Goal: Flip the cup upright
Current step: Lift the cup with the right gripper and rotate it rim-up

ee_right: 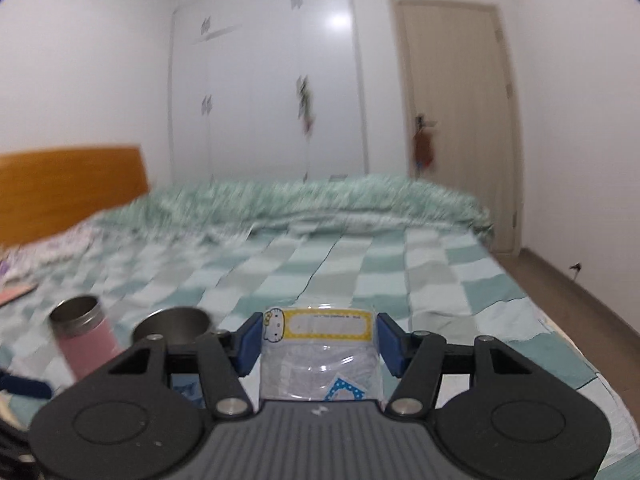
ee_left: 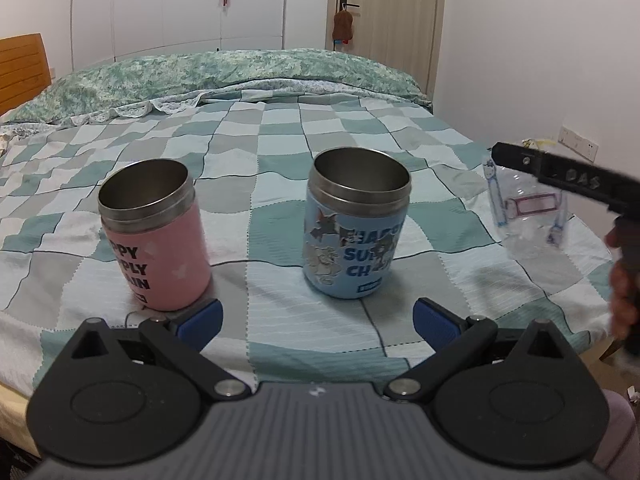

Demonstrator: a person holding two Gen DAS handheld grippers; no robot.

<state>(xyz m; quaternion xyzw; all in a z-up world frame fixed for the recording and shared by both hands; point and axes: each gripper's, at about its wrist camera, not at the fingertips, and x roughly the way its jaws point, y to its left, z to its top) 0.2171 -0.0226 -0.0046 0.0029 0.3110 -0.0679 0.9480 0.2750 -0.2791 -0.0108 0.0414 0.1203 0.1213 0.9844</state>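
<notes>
A pink cup (ee_left: 154, 236) and a blue cartoon cup (ee_left: 356, 224) stand upright with steel rims on the checked bedspread (ee_left: 280, 152). My left gripper (ee_left: 318, 320) is open and empty, just in front of them. A clear plastic cup with stickers (ee_left: 528, 216) is held at the right by my right gripper, above the bed. In the right wrist view my right gripper (ee_right: 318, 340) is shut on that clear cup (ee_right: 320, 356), its blue pads (ee_right: 248, 340) against its sides. The pink cup (ee_right: 86, 340) and the blue cup's rim (ee_right: 172, 324) show at lower left.
A rumpled green quilt (ee_left: 240, 76) lies across the far side of the bed. A wooden headboard (ee_right: 68, 184) is at left, wardrobes (ee_right: 264, 80) and a door (ee_right: 460, 120) behind. The bed's right edge (ee_right: 560, 320) drops to the floor.
</notes>
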